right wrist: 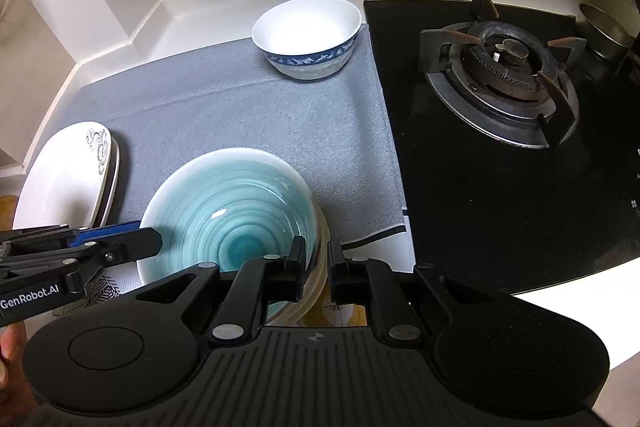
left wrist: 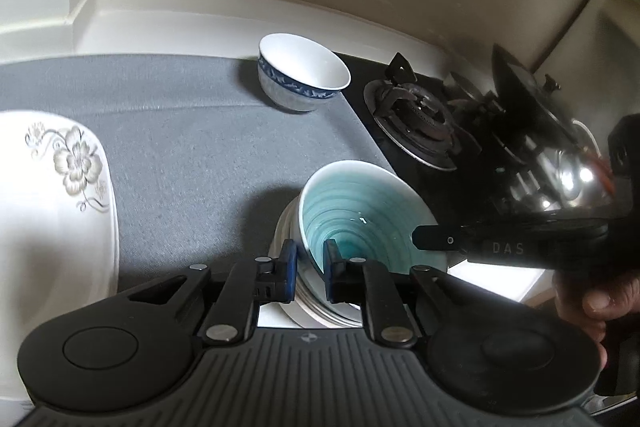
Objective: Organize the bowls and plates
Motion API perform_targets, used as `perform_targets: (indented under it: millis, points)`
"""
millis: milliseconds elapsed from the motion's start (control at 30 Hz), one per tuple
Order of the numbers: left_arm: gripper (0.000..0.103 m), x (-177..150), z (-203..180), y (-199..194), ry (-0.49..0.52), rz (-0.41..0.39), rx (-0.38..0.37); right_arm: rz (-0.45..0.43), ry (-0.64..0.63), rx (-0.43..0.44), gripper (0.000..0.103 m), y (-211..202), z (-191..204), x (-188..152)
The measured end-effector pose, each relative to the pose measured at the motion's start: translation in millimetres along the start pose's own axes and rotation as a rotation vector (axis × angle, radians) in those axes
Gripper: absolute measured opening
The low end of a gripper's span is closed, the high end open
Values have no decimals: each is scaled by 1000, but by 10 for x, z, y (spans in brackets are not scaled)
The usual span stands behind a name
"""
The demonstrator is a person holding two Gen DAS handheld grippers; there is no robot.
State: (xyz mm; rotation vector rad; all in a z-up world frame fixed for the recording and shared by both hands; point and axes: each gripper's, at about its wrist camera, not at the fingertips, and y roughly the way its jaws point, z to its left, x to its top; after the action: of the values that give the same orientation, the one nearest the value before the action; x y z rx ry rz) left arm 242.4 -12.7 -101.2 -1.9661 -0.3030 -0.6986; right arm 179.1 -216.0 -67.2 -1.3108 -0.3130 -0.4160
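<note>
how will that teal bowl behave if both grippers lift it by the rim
The teal bowl looks like glossy glazed ceramic, so its rim may slip between the pads. It is probably rigid, fairly heavy and chippable. The left gripper and right gripper straddle opposite rims, which should limit tipping.

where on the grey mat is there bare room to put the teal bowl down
The widest bare patch is the middle of the grey mat, bordered by the floral plates on the left, the blue-rimmed bowl at the back and the stove on the right. The near edge is crowded: both hand-held grippers clamp the teal bowl.
</note>
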Motion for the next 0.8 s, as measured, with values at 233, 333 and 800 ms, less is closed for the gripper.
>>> perform_targets:
  millis: [233,333,800]
  points:
    - [15,-23,-11,-57,-14,-24,22,-9,-10,12,10,-10,-4,-37]
    - [15,-20,-18,-98,-24,-52,37,-19,5,17,11,-44,-41,-29]
    - [16,23,-408,-257,-66,-149,191,-190,135,192,17,-116,-712,575]
